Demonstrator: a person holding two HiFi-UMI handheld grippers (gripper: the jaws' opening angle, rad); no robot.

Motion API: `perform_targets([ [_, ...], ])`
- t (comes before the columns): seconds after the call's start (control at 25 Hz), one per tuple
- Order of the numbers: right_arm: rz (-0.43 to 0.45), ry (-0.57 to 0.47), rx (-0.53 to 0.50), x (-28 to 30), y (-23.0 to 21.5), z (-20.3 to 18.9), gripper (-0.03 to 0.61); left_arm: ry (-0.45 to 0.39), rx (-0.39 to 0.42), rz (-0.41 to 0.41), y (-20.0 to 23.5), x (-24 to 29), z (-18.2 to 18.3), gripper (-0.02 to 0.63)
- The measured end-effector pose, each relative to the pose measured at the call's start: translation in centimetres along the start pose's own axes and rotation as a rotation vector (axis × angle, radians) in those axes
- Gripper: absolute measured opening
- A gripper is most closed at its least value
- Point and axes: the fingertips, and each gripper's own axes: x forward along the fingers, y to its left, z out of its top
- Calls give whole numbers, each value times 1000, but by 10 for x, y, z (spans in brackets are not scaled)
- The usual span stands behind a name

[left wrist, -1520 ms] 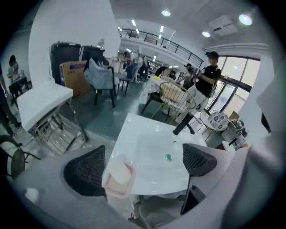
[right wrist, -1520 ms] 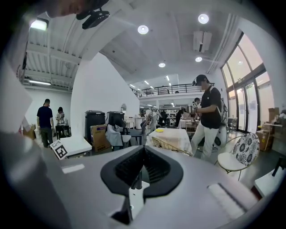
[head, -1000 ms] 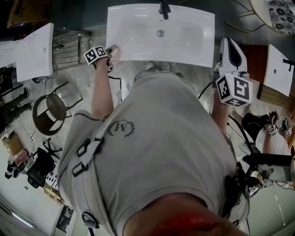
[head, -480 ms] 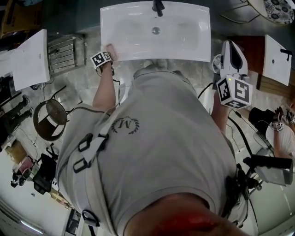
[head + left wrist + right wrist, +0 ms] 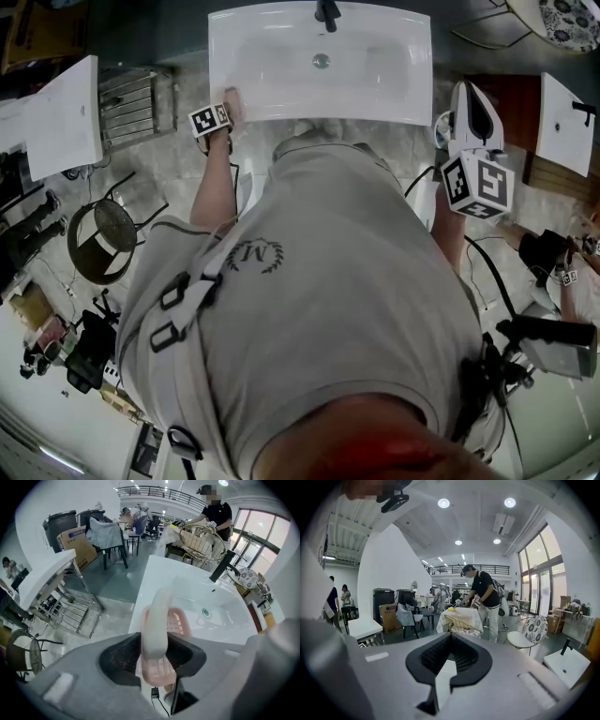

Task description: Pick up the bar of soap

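Observation:
The pale bar of soap (image 5: 157, 620) stands on edge between the jaws of my left gripper (image 5: 157, 641). Those jaws have just been closing, and their black pads now press on its two sides. Directly under it a pink slotted soap dish (image 5: 177, 623) rests on the left rim of the white sink (image 5: 197, 592). In the head view the left gripper (image 5: 227, 103) points steeply down at the dish (image 5: 231, 96), and the soap itself cannot be made out there. My right gripper (image 5: 466, 92) hangs beside the sink's right end; its jaws (image 5: 450, 639) meet at the tips with nothing between them.
A black faucet (image 5: 326, 13) and a drain (image 5: 322, 61) sit at the back of the sink (image 5: 281, 111). A metal rack (image 5: 136, 98), a white slab (image 5: 61, 117) and a round stool (image 5: 105, 225) stand to the left. Another basin (image 5: 562, 122) is at the right. A person (image 5: 485, 592) stands further off.
My left gripper has sunk a little onto the pink dish at the sink's left rim and rolled slightly. The right gripper has stayed where it was.

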Motion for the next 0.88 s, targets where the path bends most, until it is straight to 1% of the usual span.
perform_targets([
  [0.08,4,1,-1,1,1,-1,2,-11,6,-30,-3,0,0,149],
  [0.12,6,2,-1,1,2,-1,2,-18,19,-31,-3,-1,1,153],
  [0.24,14,0,-3,3,3,-1,2,-40,77,2,0,-5,7,153],
  [0.32,19,-2,-4,3,4,0,2,-59,108,22,1,-7,13,139],
  [0.48,23,-6,-4,4,6,2,2,-121,167,65,4,-21,25,126],
  [0.64,17,-6,6,7,4,2,2,-126,242,55,0,-25,26,121],
  [0.72,21,-7,8,10,5,1,2,-141,252,51,-3,-28,28,120],
  [0.88,38,-8,10,15,13,0,2,-189,216,17,-8,-40,34,115],
])
